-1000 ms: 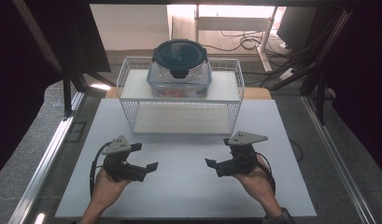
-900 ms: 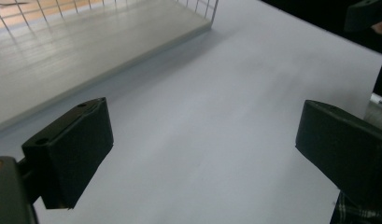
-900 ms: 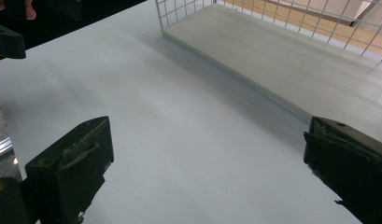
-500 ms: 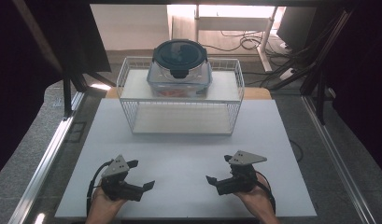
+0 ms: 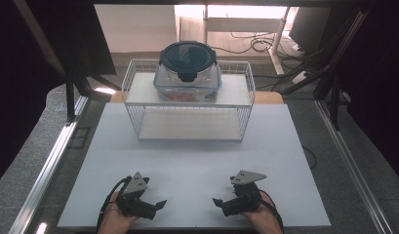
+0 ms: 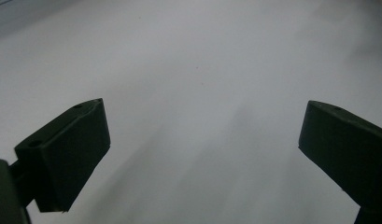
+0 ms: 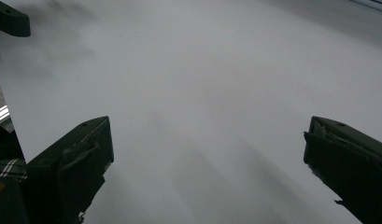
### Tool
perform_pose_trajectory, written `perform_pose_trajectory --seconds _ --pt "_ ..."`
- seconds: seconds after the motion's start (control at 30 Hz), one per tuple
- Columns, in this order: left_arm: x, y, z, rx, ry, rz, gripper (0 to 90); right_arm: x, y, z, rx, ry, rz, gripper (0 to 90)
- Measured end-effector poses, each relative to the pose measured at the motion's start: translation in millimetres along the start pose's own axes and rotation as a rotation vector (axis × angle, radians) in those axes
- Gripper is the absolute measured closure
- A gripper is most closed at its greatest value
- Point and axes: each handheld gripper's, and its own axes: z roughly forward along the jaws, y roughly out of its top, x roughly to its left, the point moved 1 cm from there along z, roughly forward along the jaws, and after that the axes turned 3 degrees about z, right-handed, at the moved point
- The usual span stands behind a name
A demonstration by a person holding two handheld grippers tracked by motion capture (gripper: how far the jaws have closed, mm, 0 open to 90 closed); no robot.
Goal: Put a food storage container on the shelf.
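I hold my left tongs [image 5: 158, 204] low over the near edge of the white table [image 5: 197, 161], on the left side. In the left gripper view its two black jaws stand wide apart, and between them there is only the bare white surface; they grip nothing.

My right tongs [image 5: 217, 202] is at the near edge too, on the right side, well apart from the left one. The two tongs point toward each other across the table. In the right gripper view its jaws also stand wide apart with nothing between them, and a dark jaw tip of my other tongs shows in the upper left corner.

The nearest thing to my tongs is the white wire basket rack [image 5: 189, 119], which stands at the far side of the table, well apart from both of them. On its upper shelf sits a clear plastic food container with a dark round lid [image 5: 188, 68], about in the middle of the shelf. Something reddish shows through its wall, but I cannot tell what it is. The lower shelf of the rack is bare.
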Motion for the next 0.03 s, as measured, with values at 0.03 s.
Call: perform_pose_trajectory --seconds 0.03 --pt "1.1 -0.1 0.3 -0.001 -0.002 -0.005 1.7 0.3 0.3 -0.1 0.0 -0.001 -0.003 1.3"
